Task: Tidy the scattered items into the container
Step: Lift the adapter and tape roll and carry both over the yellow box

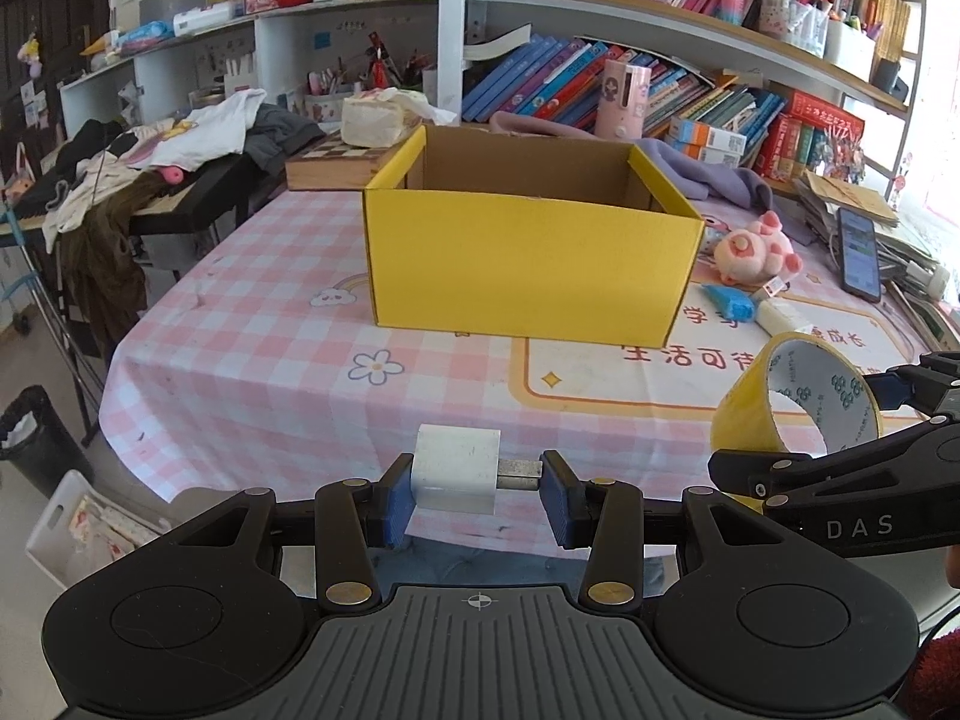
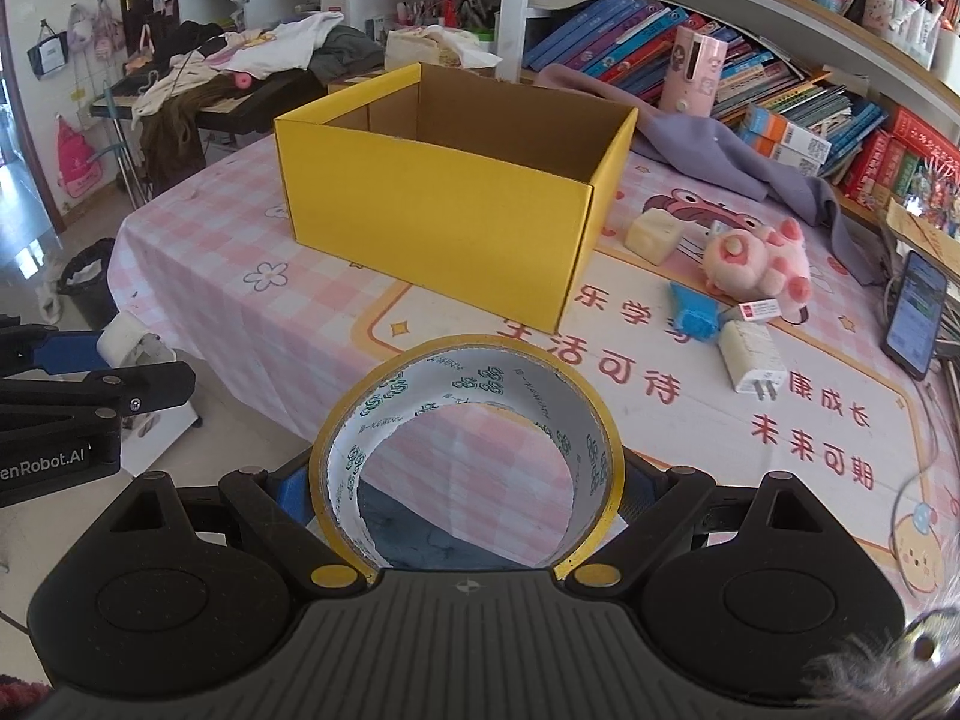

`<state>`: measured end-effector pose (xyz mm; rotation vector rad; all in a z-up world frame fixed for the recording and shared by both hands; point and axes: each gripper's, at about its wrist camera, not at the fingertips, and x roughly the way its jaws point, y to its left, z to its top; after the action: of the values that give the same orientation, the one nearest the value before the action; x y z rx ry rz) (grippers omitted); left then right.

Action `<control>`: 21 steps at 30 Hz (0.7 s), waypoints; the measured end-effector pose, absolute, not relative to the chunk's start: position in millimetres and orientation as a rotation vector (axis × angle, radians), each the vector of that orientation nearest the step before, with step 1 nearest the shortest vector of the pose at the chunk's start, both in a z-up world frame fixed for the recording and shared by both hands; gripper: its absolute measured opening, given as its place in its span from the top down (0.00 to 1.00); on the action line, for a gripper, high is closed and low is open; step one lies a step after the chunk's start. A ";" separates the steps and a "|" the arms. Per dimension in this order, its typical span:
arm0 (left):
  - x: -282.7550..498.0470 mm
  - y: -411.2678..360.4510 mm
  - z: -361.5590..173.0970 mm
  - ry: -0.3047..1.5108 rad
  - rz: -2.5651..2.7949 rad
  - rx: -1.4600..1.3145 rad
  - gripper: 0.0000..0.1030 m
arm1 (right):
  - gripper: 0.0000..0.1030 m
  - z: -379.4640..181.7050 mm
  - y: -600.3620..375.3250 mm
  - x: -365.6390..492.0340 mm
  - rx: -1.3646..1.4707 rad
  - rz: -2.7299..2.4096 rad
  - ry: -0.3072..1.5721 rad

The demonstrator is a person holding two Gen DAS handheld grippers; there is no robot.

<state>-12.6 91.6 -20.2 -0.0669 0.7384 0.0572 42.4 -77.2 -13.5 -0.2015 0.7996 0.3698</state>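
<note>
An open yellow cardboard box (image 1: 528, 264) stands on the pink checked tablecloth; it also shows in the right wrist view (image 2: 438, 204). My left gripper (image 1: 477, 489) is shut on a white charger plug (image 1: 457, 475), held above the table's near edge, in front of the box. My right gripper (image 2: 468, 480) is shut on a yellow tape roll (image 2: 474, 384), also seen in the left wrist view (image 1: 792, 402). To the box's right lie a pink plush pig (image 2: 759, 264), a blue item (image 2: 693, 312), a white charger (image 2: 750, 360) and a cream block (image 2: 654, 234).
A phone (image 2: 915, 312) lies at the table's right edge by stacked papers. A purple cloth (image 2: 738, 162) and a pink bottle (image 2: 690, 69) lie behind the box, against bookshelves. A clothes-covered desk (image 1: 156, 168) stands left. A black bin (image 1: 30, 438) is on the floor.
</note>
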 end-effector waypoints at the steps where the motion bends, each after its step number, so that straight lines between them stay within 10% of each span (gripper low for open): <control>1: -10.3 91.8 -20.3 0.739 0.060 -0.066 0.59 | 0.11 -13.9 -76.7 45.8 -0.197 0.374 0.801; 21: 58.8 95.6 12.6 0.628 0.048 -0.012 0.59 | 0.11 9.8 -65.6 110.1 -0.218 0.437 0.665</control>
<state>58.8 95.6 12.6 -0.0118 0.6277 0.0481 110.1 -65.6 9.8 -0.2177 0.6650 0.4372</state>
